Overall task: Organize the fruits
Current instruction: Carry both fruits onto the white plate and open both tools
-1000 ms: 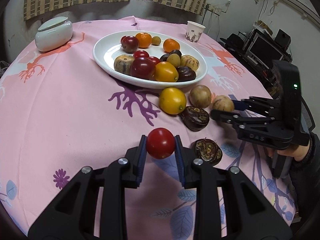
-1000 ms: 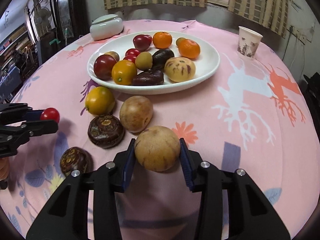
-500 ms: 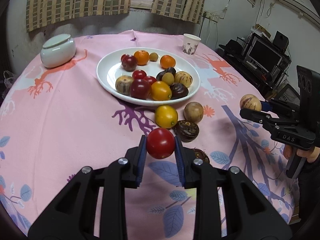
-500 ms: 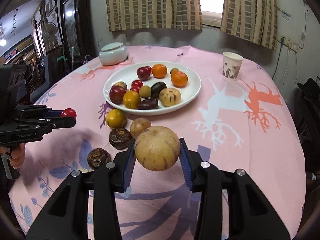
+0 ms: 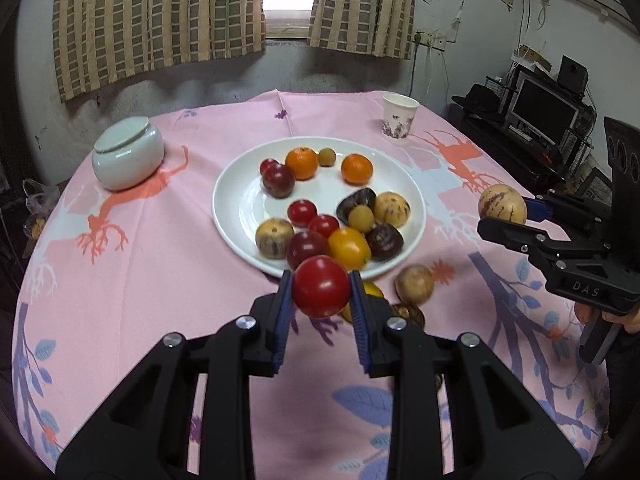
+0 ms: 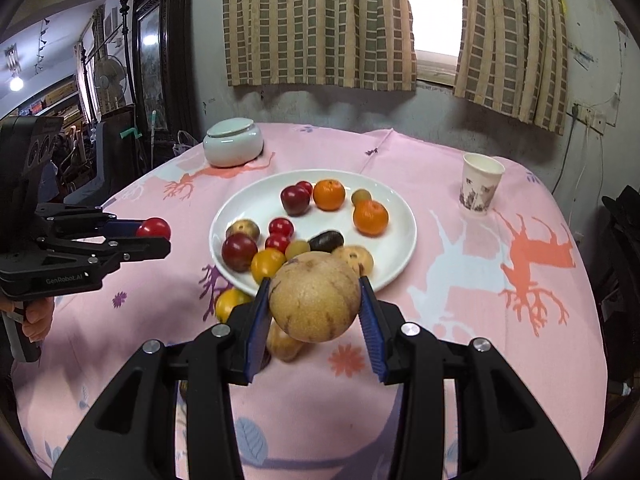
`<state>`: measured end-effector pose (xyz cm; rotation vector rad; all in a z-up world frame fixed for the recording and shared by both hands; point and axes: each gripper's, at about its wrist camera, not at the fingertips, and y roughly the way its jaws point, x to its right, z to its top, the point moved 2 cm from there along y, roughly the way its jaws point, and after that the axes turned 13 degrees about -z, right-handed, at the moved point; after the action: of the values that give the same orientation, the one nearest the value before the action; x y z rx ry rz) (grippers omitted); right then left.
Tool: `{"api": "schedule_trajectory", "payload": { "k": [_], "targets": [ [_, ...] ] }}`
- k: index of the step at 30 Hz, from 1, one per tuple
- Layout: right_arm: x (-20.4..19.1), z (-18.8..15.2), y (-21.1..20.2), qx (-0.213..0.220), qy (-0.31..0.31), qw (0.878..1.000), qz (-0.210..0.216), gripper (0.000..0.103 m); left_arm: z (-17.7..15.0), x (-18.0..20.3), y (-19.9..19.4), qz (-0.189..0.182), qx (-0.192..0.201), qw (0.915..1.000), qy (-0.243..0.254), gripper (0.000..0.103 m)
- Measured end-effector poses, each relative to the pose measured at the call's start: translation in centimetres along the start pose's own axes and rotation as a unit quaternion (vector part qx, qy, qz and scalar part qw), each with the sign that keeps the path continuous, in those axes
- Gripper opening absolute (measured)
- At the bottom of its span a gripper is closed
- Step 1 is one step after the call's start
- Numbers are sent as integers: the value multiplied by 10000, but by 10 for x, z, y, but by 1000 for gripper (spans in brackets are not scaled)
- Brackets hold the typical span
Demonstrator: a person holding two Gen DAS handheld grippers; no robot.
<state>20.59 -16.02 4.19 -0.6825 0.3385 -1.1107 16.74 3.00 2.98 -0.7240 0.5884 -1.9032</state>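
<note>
My left gripper (image 5: 320, 288) is shut on a red tomato (image 5: 321, 286), held high above the table's near side. My right gripper (image 6: 315, 298) is shut on a tan, purple-streaked melon (image 6: 315, 296), also lifted. Each gripper shows in the other's view: the right one with the melon (image 5: 502, 205) at the right, the left one with the tomato (image 6: 153, 228) at the left. A white plate (image 5: 236, 204) (image 6: 394, 216) in the middle of the table holds several fruits. A tan round fruit (image 5: 414, 284), a yellow fruit (image 6: 231, 303) and a dark fruit lie loose on the cloth before the plate.
A pink patterned cloth (image 5: 132, 280) covers the round table. A white lidded jar (image 5: 128, 153) (image 6: 233, 141) stands at the back left, a paper cup (image 5: 398, 117) (image 6: 480, 184) at the back right. Hands hold both gripper handles.
Both grippers have risen well above the table with their fruits, the tomato and the melon, so the plate and loose fruits now look farther off.
</note>
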Motion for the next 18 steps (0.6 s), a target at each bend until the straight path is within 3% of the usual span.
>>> {"api": "schedule_trajectory", "payload": {
  "k": [4,8,16,17,18],
  "targets": [
    [-1,21,25,44,36,10000,-8,42,24,-17,18,10,57,9998,-189,28],
    [-1,33,64,-174,173,9997,-27,42,45,-38,47,150,-39,9990,-409,28],
    [-8,37,113,-506,236,9984,-101,43,51,-55,85,211,-202,9980,-564,28],
    [-9,37,119,-579,238,9980,-104,43,51,-57,88,227,-174,9977,-607,35],
    [-10,37,121,-604,249,9978,-144,44,51,-59,90,295,-153,9973,-653,61]
  ]
}}
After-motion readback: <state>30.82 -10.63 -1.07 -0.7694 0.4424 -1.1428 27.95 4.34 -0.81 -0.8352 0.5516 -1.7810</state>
